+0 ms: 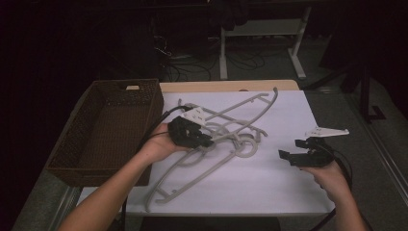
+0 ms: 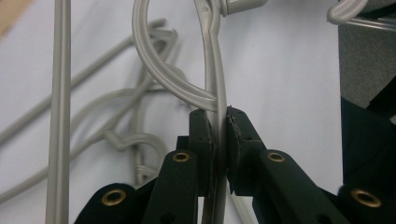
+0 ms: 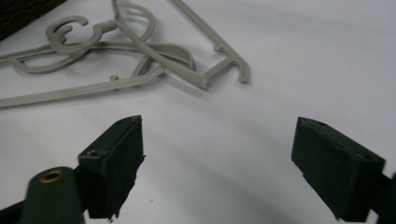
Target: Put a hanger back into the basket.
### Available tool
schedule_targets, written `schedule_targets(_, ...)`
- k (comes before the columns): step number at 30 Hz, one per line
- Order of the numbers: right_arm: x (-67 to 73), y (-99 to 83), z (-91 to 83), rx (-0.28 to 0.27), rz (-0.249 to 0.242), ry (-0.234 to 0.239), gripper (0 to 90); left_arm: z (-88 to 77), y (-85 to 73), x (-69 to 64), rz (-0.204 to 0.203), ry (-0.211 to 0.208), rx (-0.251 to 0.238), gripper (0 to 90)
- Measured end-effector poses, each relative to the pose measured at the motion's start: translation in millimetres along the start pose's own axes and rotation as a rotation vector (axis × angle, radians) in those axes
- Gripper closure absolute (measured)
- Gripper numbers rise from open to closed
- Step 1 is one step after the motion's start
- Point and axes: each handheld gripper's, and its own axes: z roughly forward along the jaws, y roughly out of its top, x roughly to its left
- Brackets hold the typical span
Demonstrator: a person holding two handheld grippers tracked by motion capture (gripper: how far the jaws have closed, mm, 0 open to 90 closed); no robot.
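— High view: what does the left gripper [image 1: 204, 142] hold?
— Its fingers [image 2: 201, 140] pinch the thin rim of one grey hanger [image 2: 215, 74], beside the basket [image 1: 96, 159], above a tangled pile of hangers [image 1: 226, 130].

— And the right gripper [image 1: 294, 149]?
— Fingers spread, nothing between them, over bare white desk [image 1: 288, 192].

— The risk?
— Hooks look interlocked; lifting one could drag the others or twist it from that narrow pinch.

— The room?
— Dim, with cables and table legs behind.

A brown wicker basket [image 1: 103, 139] sits beside the white tabletop [image 1: 288, 192].
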Motion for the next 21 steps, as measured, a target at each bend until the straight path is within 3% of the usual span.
schedule_targets(5, 4.7, -3.0, 4.5, 0.004, -0.004, 0.011, 13.5, -36.4, 5.8, 9.8, -0.009, 0.043, -0.018, 82.2)
schedule_targets(10, 5.5, -3.6, 7.2, -0.009, 0.003, 0.008, 11.5, -72.0, -2.8, 17.9, -0.036, 0.091, -0.039, 82.2)
schedule_targets(14, 5.3, -4.7, 10.0, -0.01, -0.007, -0.007, 9.5, -96.5, -21.6, 24.3, -0.061, 0.139, -0.055, 82.2)
schedule_targets(21, 5.8, -5.1, 13.5, -0.013, -0.025, -0.017, 5.0, -129.7, -69.1, 39.8, -0.146, 0.204, -0.056, 82.2)
